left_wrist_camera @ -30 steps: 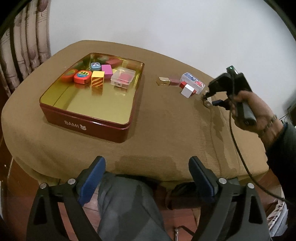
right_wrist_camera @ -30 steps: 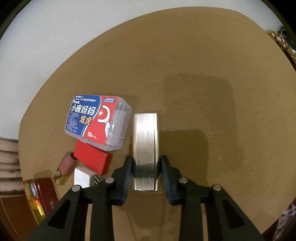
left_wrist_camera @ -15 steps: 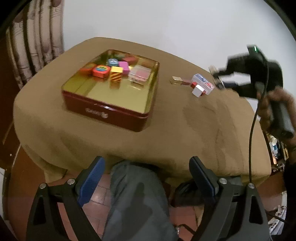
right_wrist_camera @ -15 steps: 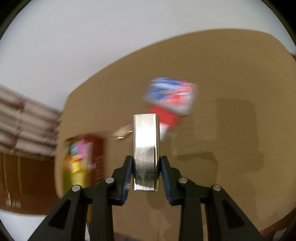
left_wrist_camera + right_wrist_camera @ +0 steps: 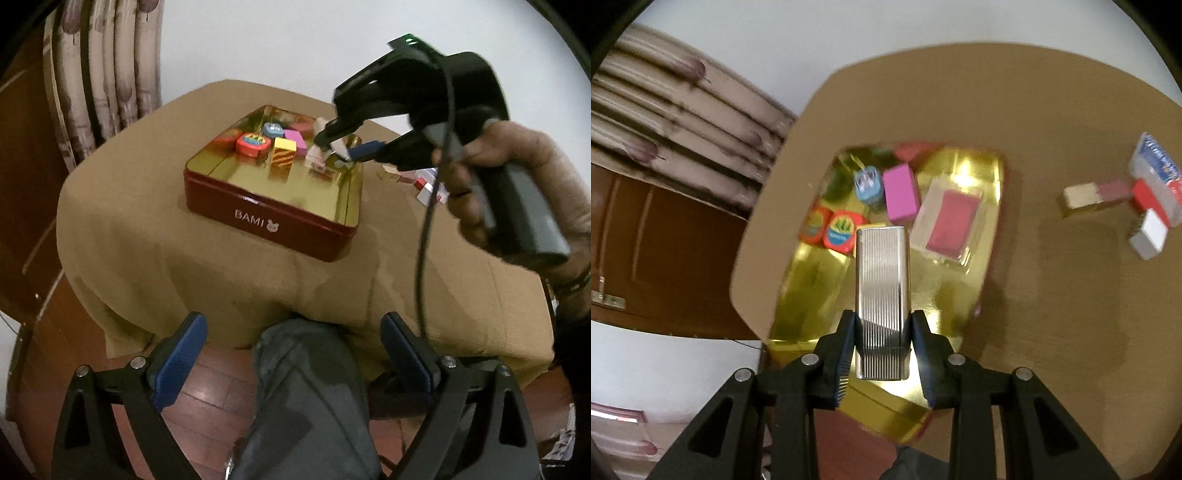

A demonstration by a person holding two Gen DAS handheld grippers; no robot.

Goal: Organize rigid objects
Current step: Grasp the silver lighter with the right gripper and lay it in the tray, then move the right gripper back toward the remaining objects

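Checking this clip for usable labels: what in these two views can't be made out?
- Yellow striped block: right wrist view, mostly hidden behind the held silver case.
- Clear box: left wrist view, covered by the right gripper.
- Floss box print: blurred.

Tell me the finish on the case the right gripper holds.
Silver metal case, fine lengthwise ribbing; clearest in the right wrist view.

The red tin (image 5: 273, 218) reads "BAMI" on its side.
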